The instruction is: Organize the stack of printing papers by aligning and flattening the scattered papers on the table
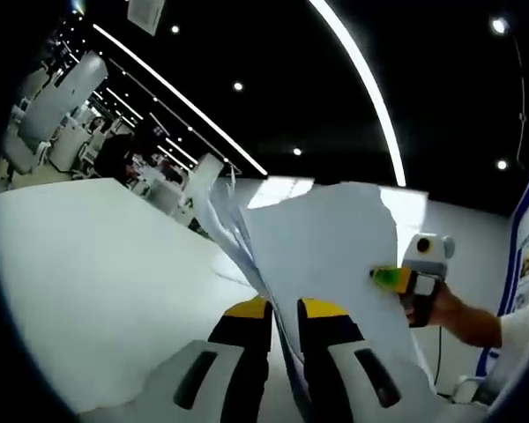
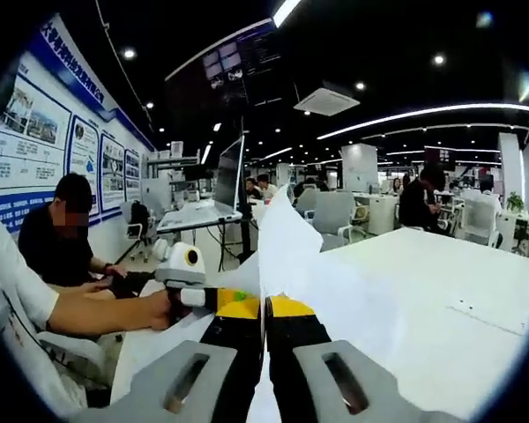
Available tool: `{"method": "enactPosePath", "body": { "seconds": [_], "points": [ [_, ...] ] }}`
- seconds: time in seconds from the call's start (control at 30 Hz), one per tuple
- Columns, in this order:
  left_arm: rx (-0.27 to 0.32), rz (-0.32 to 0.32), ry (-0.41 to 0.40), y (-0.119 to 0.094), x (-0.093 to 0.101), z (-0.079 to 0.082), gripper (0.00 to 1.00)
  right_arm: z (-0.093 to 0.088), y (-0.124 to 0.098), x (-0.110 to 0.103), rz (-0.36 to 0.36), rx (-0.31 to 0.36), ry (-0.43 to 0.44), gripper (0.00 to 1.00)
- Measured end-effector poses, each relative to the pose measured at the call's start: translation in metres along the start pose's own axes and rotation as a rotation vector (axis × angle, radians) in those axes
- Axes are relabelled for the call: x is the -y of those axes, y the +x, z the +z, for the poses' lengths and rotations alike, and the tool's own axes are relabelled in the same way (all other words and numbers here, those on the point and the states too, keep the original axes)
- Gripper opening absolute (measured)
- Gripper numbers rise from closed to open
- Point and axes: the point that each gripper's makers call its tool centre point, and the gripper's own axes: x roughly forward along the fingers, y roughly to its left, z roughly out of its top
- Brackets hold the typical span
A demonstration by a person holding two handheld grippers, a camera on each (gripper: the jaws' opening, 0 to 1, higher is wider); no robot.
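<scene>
In the left gripper view the white table (image 1: 97, 291) spreads across the left half, bare and well below the sheets. At the bottom centre the left gripper (image 1: 284, 310) has its yellow-tipped jaws drawn narrow on the lower edge of the stack of papers (image 1: 326, 256), which stands on edge and rises up and away from the jaws, its sheets fanned slightly apart on the left side. Further right, the right gripper (image 1: 390, 278) pinches the stack's far side edge, held by a person's hand (image 1: 441, 308).

In the right gripper view a seated person (image 2: 57, 242) is at the left by the wall posters. Just left of centre the left gripper (image 2: 207, 298) shows, gripped by a hand (image 2: 154, 308), touching the same sheets. At the bottom centre the right gripper (image 2: 264, 307) has its jaws nearly together on the stack of papers (image 2: 286, 238), seen edge-on as a thin blade running straight ahead and up. To the right lies the table (image 2: 441, 291).

So both tongs hold the stack lifted clear of the table, its long axis running between them. Judging from this, the next move calls for lowering one edge onto the table to square the sheets; neither hand is clearly nearer, and the loose fanned sheets could slip
</scene>
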Motion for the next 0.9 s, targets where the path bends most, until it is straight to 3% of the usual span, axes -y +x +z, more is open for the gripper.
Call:
{"method": "enactPosePath", "body": {
  "seconds": [0.13, 0.2, 0.27, 0.3, 0.4, 0.53, 0.9],
  "points": [
    [0.011, -0.016, -0.011, -0.001, 0.004, 0.001, 0.17, -0.006, -0.004, 0.016, -0.068, -0.022, 0.016, 0.0],
    [0.017, -0.023, -0.023, -0.001, 0.004, 0.004, 0.17, -0.007, -0.006, 0.02, -0.062, -0.018, 0.022, 0.0],
    [0.023, -0.032, -0.033, -0.001, 0.005, 0.005, 0.18, -0.004, -0.008, 0.015, -0.031, 0.01, 0.081, 0.0],
    [0.024, -0.03, -0.035, -0.001, 0.004, 0.005, 0.18, -0.003, -0.009, 0.004, 0.029, 0.023, 0.108, 0.0],
    [0.024, -0.027, -0.033, -0.001, 0.004, 0.005, 0.18, 0.002, -0.01, -0.004, 0.056, 0.047, 0.107, 0.0],
    [0.028, -0.037, -0.041, -0.001, 0.006, 0.006, 0.18, 0.007, -0.007, -0.014, 0.113, 0.079, 0.194, 0.0],
    [0.036, -0.065, -0.098, -0.004, 0.009, 0.008, 0.1, -0.004, -0.012, 0.006, 0.041, 0.053, 0.204, 0.0]
  ]
}}
